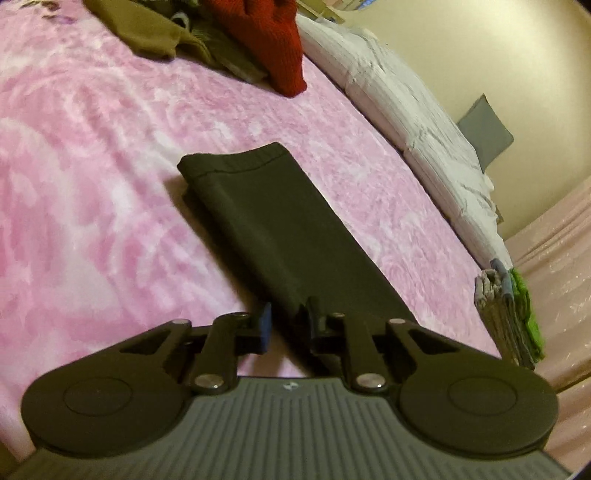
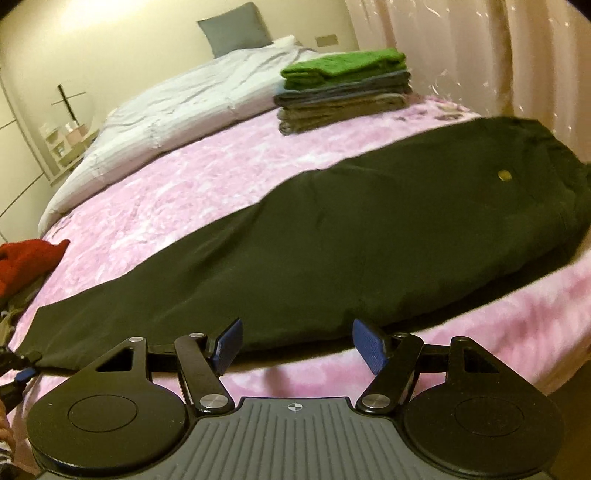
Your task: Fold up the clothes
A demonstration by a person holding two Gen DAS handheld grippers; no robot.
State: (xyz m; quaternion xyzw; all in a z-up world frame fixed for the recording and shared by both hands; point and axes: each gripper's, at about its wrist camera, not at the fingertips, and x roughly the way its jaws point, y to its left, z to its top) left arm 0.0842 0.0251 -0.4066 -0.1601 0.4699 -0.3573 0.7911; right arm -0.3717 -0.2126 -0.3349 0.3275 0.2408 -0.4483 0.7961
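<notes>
**Black trousers laid long on the bed, halved leg on leg**

Your black trousers (image 2: 332, 229) lie flat on the pink blanket (image 2: 177, 192), stretched left to right along the near edge, one leg stacked on the other with the hem doubled. The waist, with its brass button (image 2: 503, 175), sits to the right.

Your left gripper (image 1: 286, 325) is down at the hem end; its fingers stand narrow with the dark cloth between them, though whether they actually pinch it I cannot tell. Held there, it would anchor or lift that end for folding across the length.

Your right gripper (image 2: 297, 347) hangs just off the near edge at mid-leg, fingers spread wide and holding nothing.

The folded stack (image 2: 343, 92), green on top, sits at the far right, near the curtain, well apart from the trousers. The red knit (image 1: 269, 40) and olive garment (image 1: 140, 33) lie heaped at the far left. That keeps finished and unsorted pieces separate, with the middle free as working room.
</notes>
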